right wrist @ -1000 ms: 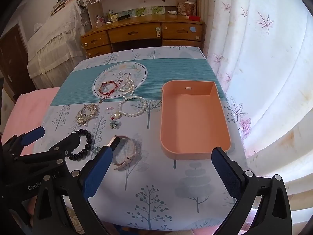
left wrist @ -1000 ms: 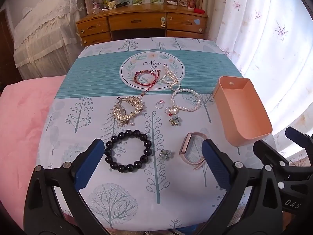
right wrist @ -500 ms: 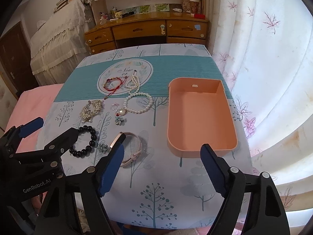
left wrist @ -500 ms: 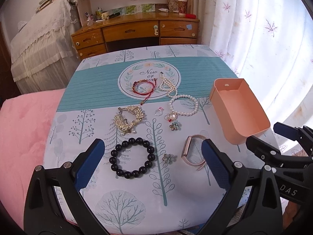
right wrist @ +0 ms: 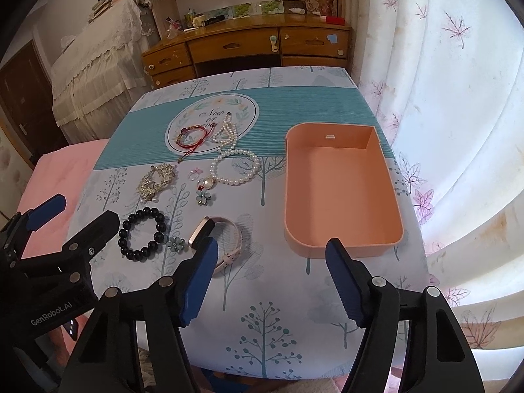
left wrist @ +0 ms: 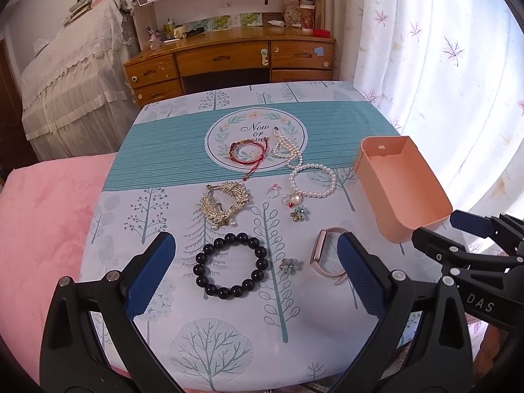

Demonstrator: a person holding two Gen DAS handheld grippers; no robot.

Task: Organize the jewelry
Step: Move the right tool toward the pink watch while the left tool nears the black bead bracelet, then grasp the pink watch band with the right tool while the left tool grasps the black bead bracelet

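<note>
Jewelry lies on the tree-print tablecloth (left wrist: 229,337): a black bead bracelet (left wrist: 230,269) (right wrist: 141,237), a pink watch band (left wrist: 322,257) (right wrist: 218,239), a gold brooch (left wrist: 224,203), a pearl bracelet (left wrist: 312,180) (right wrist: 234,167), a red cord bracelet (left wrist: 249,152), small flower charms (left wrist: 289,265) and a ring (left wrist: 272,192). An empty peach tray (right wrist: 340,193) (left wrist: 401,190) stands at the right. My left gripper (left wrist: 255,271) is open above the black bracelet. My right gripper (right wrist: 271,271) is open and empty near the tray's front edge.
A wooden desk with drawers (left wrist: 229,62) stands beyond the table's far edge. A white curtain (right wrist: 442,98) hangs at the right. A pink blanket (left wrist: 42,222) lies at the left, and a lace-covered piece of furniture (left wrist: 72,82) at the back left.
Both grippers have pulled back and risen, so the table looks smaller and farther. The right gripper's jaws have narrowed a little. No jewelry has moved.
</note>
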